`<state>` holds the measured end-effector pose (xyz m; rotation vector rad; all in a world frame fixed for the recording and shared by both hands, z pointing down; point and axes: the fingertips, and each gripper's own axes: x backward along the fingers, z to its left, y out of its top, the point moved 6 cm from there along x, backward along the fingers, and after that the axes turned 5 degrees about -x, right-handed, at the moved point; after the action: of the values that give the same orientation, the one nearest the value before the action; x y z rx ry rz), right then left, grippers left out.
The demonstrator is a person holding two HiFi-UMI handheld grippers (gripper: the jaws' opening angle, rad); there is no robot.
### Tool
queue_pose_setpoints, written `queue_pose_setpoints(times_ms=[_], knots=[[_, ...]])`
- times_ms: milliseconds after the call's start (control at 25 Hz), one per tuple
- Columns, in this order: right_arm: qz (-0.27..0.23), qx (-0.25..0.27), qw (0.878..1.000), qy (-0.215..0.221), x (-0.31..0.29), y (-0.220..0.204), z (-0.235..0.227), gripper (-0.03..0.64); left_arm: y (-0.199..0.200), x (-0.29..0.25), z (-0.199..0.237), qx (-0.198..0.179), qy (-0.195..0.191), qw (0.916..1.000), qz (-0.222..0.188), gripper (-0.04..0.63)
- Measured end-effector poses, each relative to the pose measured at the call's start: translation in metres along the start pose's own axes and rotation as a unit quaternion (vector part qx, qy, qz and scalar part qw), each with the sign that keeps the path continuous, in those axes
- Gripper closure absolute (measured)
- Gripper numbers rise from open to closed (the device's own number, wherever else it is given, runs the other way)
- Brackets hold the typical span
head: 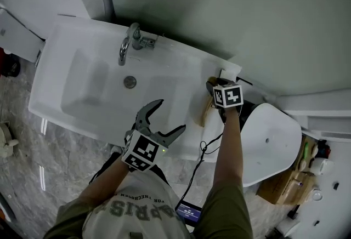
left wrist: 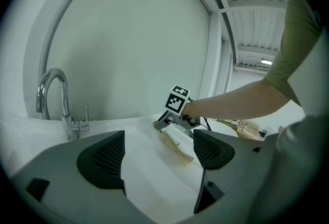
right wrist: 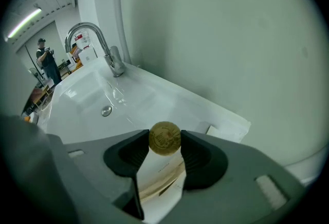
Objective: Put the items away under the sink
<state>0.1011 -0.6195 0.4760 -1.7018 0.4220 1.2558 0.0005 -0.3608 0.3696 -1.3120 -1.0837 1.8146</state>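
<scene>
A white and beige tube point(head: 205, 113) with a round gold cap point(right wrist: 165, 138) is gripped at its cap end by my right gripper point(head: 213, 90), over the right ledge of the white sink point(head: 60, 62). The pads press on the cap from both sides, and the tube body point(right wrist: 159, 179) slants down below the jaws. The left gripper view shows that tube point(left wrist: 176, 149) slanting under the right gripper point(left wrist: 162, 123); I cannot tell whether its lower end touches the ledge. My left gripper point(head: 173, 115) hangs open over the sink's front rim, with nothing between its fingers point(left wrist: 103, 159).
A chrome faucet point(head: 127, 46) stands at the back of the basin, with the drain point(head: 130, 81) below it. A white toilet lid point(head: 271, 142) is right of the sink, a cardboard box point(head: 290, 184) with small items beyond it. A person point(right wrist: 47, 61) stands far off.
</scene>
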Motion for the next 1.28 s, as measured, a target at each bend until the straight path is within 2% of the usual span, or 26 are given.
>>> queue_pose_setpoints(times_ms=[280, 440, 840, 1280], knots=[[-0.019, -0.026, 0.999, -0.012, 0.035, -0.036, 0.039, 0.422, -0.013, 0.044, -0.016, -0.018, -0.016, 0.9997, -0.005, 0.198], [-0.035, -0.04, 0.999, -0.001, 0.051, -0.056, 0.069, 0.42, -0.024, 0.073, -0.023, -0.027, -0.022, 0.9994, -0.01, 0.198], [-0.048, -0.052, 0.995, -0.068, 0.115, -0.121, 0.135, 0.422, -0.056, 0.149, -0.053, -0.056, -0.051, 0.997, -0.016, 0.198], [-0.079, -0.102, 0.989, -0.066, 0.159, -0.195, 0.207, 0.422, -0.099, 0.206, -0.082, -0.059, -0.07, 0.9958, 0.0, 0.198]])
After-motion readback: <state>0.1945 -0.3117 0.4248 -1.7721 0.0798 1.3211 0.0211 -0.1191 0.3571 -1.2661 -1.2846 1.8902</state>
